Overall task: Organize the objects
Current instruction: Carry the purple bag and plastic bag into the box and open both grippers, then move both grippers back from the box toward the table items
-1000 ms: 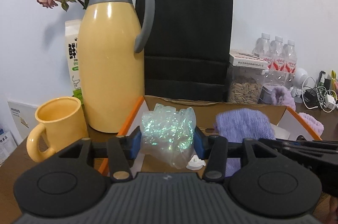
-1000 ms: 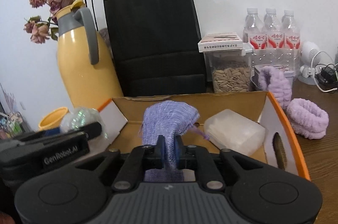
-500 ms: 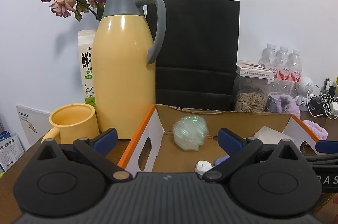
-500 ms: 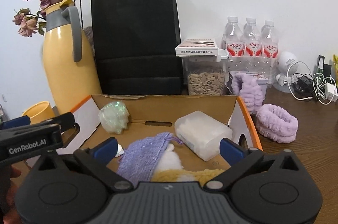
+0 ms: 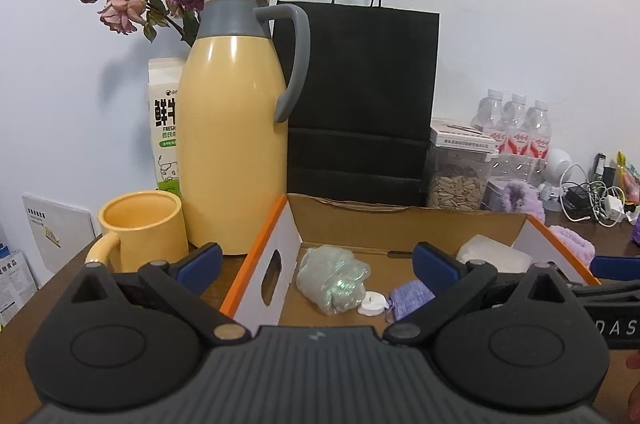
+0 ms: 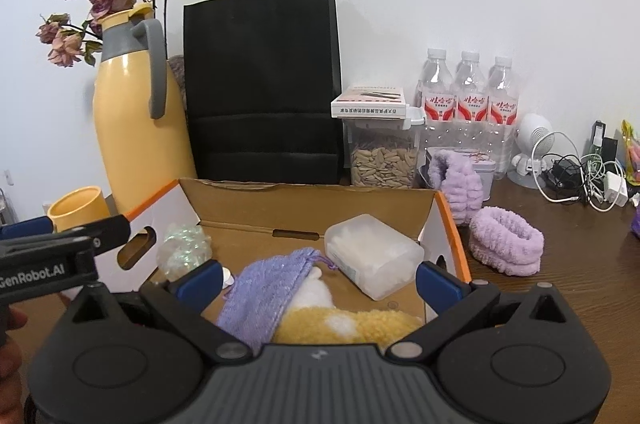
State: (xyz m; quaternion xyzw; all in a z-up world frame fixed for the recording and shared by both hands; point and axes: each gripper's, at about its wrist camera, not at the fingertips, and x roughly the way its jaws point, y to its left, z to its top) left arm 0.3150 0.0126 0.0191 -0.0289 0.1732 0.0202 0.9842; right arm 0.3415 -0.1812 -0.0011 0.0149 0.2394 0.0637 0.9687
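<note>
Both sets of jaws spread wide and empty: right gripper [image 6: 318, 278] nearer the purple pouch [image 6: 266, 286], long axis running 7 to 1 o'clock in the cardboard box [image 6: 304, 200]; left gripper [image 5: 316, 264] facing the iridescent bundle [image 5: 334, 278] at 12 o'clock, purple scrunchie [image 6: 506, 240] farther out at 2 o'clock.

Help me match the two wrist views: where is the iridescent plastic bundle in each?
Left wrist: iridescent plastic bundle lies centre, on the box floor near its left wall.
Right wrist: bundle lies left of centre, in the box's left corner.
Shared landmark: black paper bag behind the cardboard box.
</note>
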